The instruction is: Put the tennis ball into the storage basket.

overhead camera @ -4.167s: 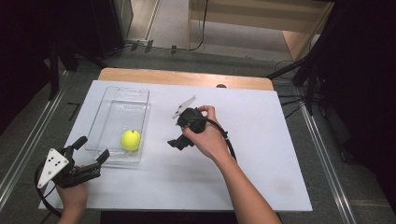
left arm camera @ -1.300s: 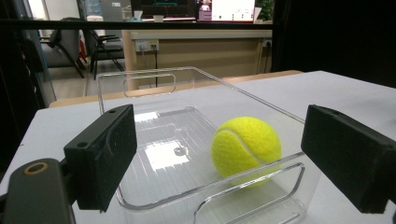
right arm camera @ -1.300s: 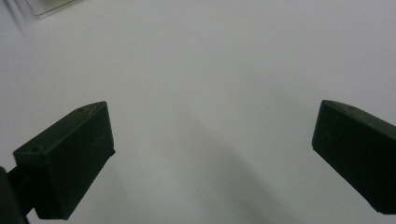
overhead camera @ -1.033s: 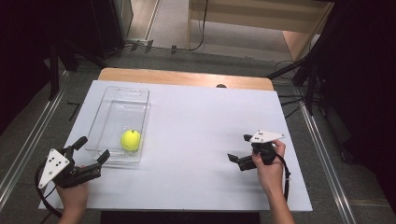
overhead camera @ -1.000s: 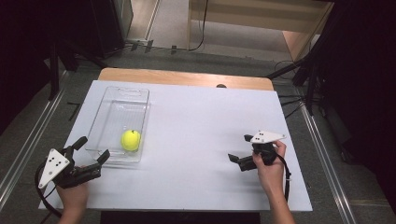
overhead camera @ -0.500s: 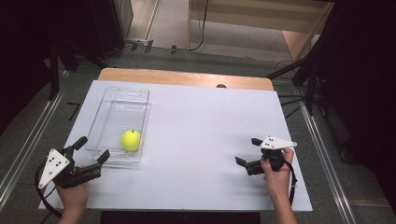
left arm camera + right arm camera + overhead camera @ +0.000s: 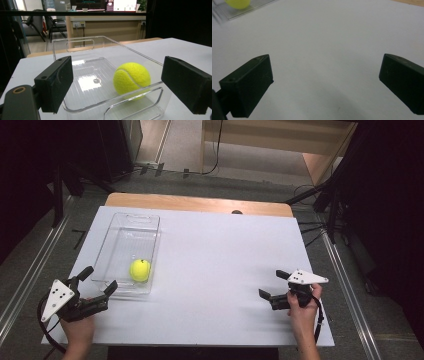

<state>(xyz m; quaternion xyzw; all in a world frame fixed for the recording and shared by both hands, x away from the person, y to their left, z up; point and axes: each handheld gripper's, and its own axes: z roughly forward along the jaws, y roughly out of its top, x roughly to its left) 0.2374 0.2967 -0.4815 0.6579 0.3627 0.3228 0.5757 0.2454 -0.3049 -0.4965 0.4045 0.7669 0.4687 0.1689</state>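
Right tongs (image 7: pixel 272 286) withdrawn to bench (image 7: pixel 215 250) edge, spread; left tongs (image 7: pixel 100 279) spread (facing tennis ball (image 7: pixel 140 270) in clear tray (image 7: pixel 127 251)).

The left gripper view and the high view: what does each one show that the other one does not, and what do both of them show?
The left gripper view alone shows a room behind the table with a chair and a wooden counter.

The high view alone shows both hands, the right tongs open at the table's near right corner, and the left tongs from above.

Both show the yellow tennis ball lying inside the clear plastic bin, near its end closest to the open left tongs, on the white table.
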